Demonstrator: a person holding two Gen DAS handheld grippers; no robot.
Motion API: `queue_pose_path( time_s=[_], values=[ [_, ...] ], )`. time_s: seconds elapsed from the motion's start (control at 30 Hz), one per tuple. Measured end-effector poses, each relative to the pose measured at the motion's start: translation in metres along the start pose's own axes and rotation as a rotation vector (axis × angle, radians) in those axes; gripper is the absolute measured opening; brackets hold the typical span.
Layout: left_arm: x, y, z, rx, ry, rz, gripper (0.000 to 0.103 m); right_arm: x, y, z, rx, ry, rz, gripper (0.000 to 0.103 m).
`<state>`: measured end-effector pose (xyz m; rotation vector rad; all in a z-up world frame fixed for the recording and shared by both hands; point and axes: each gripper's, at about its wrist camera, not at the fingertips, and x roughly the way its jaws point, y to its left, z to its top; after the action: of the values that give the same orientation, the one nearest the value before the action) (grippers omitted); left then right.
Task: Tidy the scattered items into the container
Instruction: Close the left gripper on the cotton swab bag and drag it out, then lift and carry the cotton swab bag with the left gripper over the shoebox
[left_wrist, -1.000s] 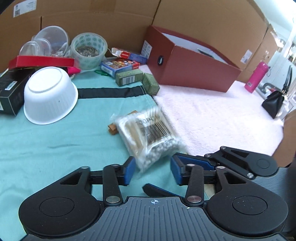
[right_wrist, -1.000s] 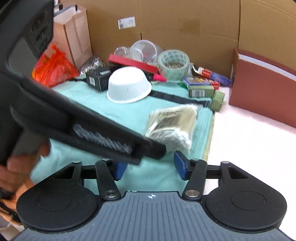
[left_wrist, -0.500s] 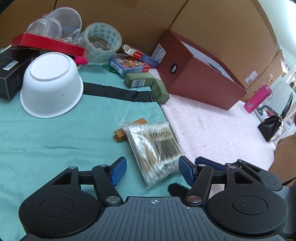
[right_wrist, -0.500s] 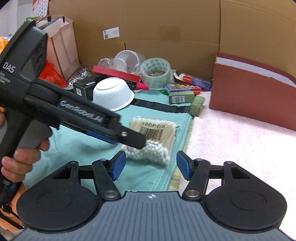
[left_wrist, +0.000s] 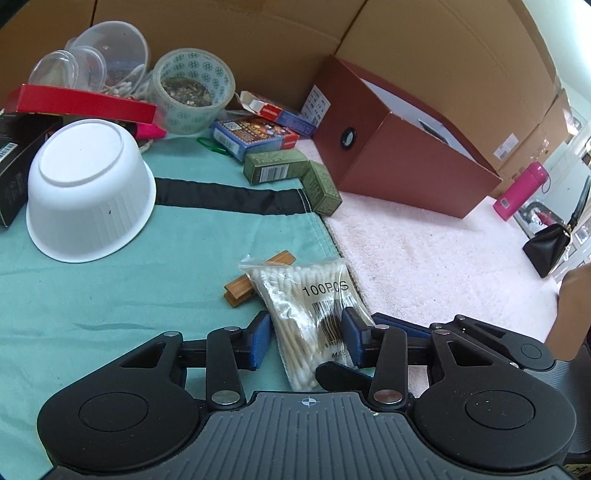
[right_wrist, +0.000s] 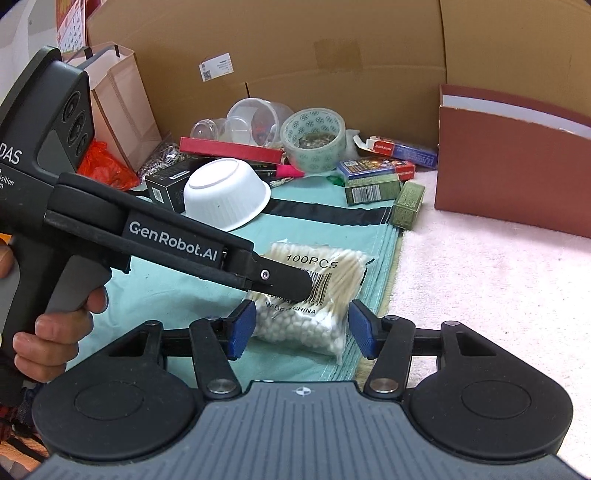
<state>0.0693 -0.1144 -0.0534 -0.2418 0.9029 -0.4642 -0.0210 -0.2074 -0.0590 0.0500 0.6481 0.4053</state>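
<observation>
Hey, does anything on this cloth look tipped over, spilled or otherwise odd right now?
The white bowl sits upside down on the green cloth. A red-and-blue carton at the back lies with its end flap torn open. The bag of cotton swabs partly covers a wooden clip. Nothing looks spilled.

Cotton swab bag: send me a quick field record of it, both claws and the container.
item: cotton swab bag, flat on the teal cloth at its edge by the pink towel
left claw: jaws closing around the bag, pads at its sides
right claw: open, bag's near end between its pads
under bag: wooden clip
container: red-brown box, open top, on the towel
</observation>
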Motion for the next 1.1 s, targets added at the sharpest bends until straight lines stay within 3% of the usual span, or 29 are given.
queue_pose_path(
  time_s=[0.07, 0.17, 0.5, 0.6, 0.83, 1.1],
  values=[
    [0.002, 0.001, 0.0, -0.004, 0.0, 0.005, 0.053, 0.002, -0.003, 0.0, 0.022, 0.004, 0.009, 0.062],
    [0.003, 0.002, -0.001, 0.0, -0.006, 0.004, 0.046, 0.006, -0.007, -0.002, 0.05, 0.009, 0.027, 0.064],
    [-0.008, -0.02, -0.004, 0.087, -0.015, 0.039, 0.03, -0.006, -0.005, -0.002, 0.029, 0.005, 0.025, 0.041],
    [-0.014, -0.026, -0.002, 0.094, -0.025, 0.03, 0.03, -0.014, -0.006, -0.001, 0.022, -0.01, 0.02, 0.041],
    [-0.032, -0.059, 0.024, 0.152, -0.122, 0.005, 0.03, -0.043, -0.014, 0.021, -0.018, -0.123, -0.022, 0.041],
    [-0.032, -0.112, 0.078, 0.252, -0.232, -0.028, 0.031, -0.066, -0.045, 0.063, -0.048, -0.273, -0.118, 0.041]
  ],
)
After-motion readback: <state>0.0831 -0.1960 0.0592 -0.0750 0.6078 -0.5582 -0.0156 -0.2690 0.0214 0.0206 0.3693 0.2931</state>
